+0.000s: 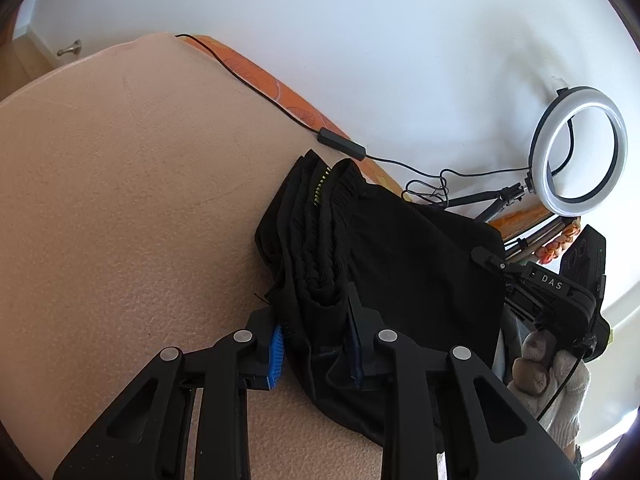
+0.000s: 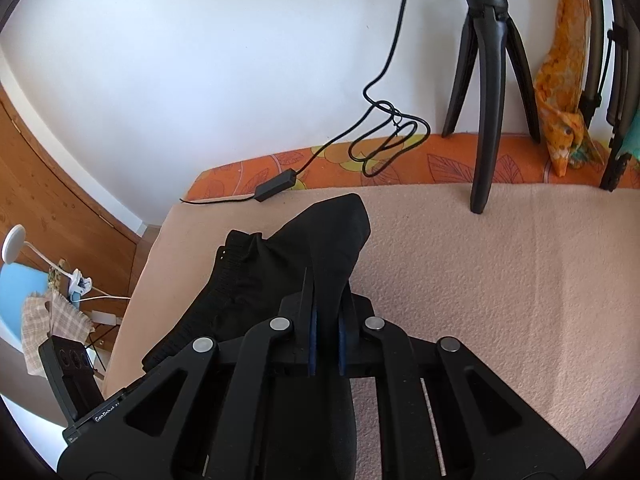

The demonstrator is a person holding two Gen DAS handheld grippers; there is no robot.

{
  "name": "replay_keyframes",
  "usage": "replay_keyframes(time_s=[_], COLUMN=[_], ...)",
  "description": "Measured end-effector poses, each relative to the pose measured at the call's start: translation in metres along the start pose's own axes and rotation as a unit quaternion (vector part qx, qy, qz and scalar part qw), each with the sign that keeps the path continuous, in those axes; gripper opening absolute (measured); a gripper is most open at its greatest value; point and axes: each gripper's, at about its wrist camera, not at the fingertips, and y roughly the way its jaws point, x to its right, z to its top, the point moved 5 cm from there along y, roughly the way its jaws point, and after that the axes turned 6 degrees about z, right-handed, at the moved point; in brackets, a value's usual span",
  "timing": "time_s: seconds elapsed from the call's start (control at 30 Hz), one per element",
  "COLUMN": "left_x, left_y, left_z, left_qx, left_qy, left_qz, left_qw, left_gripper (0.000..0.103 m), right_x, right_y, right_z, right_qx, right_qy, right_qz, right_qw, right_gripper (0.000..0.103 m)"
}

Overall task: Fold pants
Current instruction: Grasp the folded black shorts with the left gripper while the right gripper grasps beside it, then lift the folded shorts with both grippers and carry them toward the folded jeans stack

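Note:
The black pants [image 1: 384, 240] hang bunched above a beige blanket [image 1: 120, 200], held up between both grippers. My left gripper [image 1: 316, 320] is shut on a thick bunch of the ribbed waistband, with blue pads at each side. My right gripper [image 2: 326, 316] is shut on a fold of the pants [image 2: 320, 236], which rise in a peak past the fingertips; the waistband trails to the left. The right gripper also shows in the left wrist view [image 1: 560, 288], held by a gloved hand.
A ring light [image 1: 580, 152] on a black tripod [image 2: 488, 92] stands at the blanket's far edge. Its cable and inline switch [image 2: 276, 188] lie along an orange patterned sheet [image 2: 440, 164] by the white wall. An orange cloth [image 2: 564, 80] hangs at the right.

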Motion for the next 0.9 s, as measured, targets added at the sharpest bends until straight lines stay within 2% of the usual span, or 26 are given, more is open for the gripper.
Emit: replay_keyframes(time_s=[0.43,0.7,0.9], left_x=[0.033,0.079,0.126], left_y=[-0.021,-0.031,-0.038], left_z=[-0.009,-0.023,-0.036], left_qx=[0.009,0.018,0.028], left_qy=[0.043,0.088,0.13], left_qz=[-0.041,-0.075,-0.106], left_qw=[0.9982,0.9932,0.9854], left_gripper=[0.023,0.023,0.023], right_x=[-0.027,-0.01,0.011], right_y=[-0.052,-0.102,-0.149], right_z=[0.012,0.019,0.025], right_qx=[0.034,0.058,0.075], right_qy=[-0.046,-0.049,-0.05], right_qz=[-0.025,-0.047,-0.065], right_qw=[0.998,0.996,0.994], right_gripper=[0.007,0.007,0.007])
